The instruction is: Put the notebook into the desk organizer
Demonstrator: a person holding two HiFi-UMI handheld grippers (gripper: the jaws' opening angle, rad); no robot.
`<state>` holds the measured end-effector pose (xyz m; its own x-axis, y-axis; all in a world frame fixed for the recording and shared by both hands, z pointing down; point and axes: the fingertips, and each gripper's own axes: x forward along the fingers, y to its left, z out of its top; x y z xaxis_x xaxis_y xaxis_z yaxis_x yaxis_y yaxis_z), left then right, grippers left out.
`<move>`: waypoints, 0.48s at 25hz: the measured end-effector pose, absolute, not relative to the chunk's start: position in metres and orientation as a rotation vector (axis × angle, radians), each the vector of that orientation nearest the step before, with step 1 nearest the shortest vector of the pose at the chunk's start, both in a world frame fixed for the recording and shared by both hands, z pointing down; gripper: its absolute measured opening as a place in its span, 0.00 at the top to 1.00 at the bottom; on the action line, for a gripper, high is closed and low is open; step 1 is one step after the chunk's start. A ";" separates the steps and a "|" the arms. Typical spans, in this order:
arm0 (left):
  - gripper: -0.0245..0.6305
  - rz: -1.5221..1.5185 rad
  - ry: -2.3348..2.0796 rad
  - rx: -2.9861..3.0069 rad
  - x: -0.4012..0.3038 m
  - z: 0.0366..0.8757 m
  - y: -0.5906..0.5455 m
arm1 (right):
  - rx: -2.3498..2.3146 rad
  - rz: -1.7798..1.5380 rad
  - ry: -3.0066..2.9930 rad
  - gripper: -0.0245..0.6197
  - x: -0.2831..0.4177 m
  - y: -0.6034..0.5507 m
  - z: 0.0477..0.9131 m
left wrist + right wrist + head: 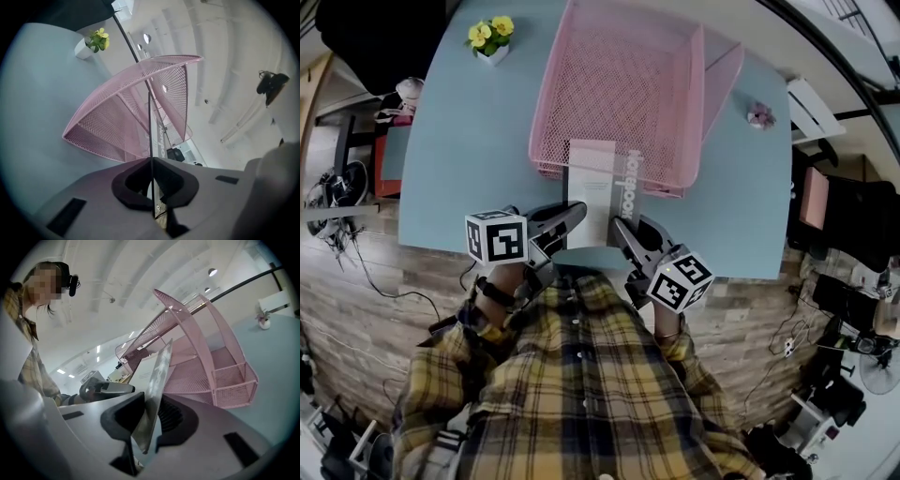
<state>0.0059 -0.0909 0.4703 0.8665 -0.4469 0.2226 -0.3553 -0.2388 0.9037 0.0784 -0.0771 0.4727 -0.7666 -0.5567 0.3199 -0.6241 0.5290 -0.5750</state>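
Left tool (575,216) clamped on notebook (598,192) near edge; right tool (624,231) jaws slightly apart, notebook loose between them. Notebook at frame centre, far end reaching into pink desk organizer (551,103), upper centre, on blue tabletop (455,159)

Yellow flower pot (491,38) far-left on blue table (450,169); small pinkish object (759,115) far-right.

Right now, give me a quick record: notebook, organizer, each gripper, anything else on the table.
notebook: near end between both grippers, far end at the organizer's front; in or not, cannot tell
organizer: pink mesh, on the blue table
left gripper: shut on the notebook's edge
right gripper: jaws slightly apart, notebook leaning between them
other: flower pot at the far left corner
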 end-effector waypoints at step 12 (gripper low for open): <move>0.96 -0.182 -0.508 1.719 0.012 0.464 -0.106 | 1.057 0.754 -2.677 0.55 0.088 -0.077 0.461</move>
<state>0.0124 -0.1062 0.4644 0.8897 -0.4290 0.1563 -0.2326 -0.1314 0.9636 0.0884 -0.0768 0.4608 -0.7356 -0.5926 0.3283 -0.6768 0.6217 -0.3942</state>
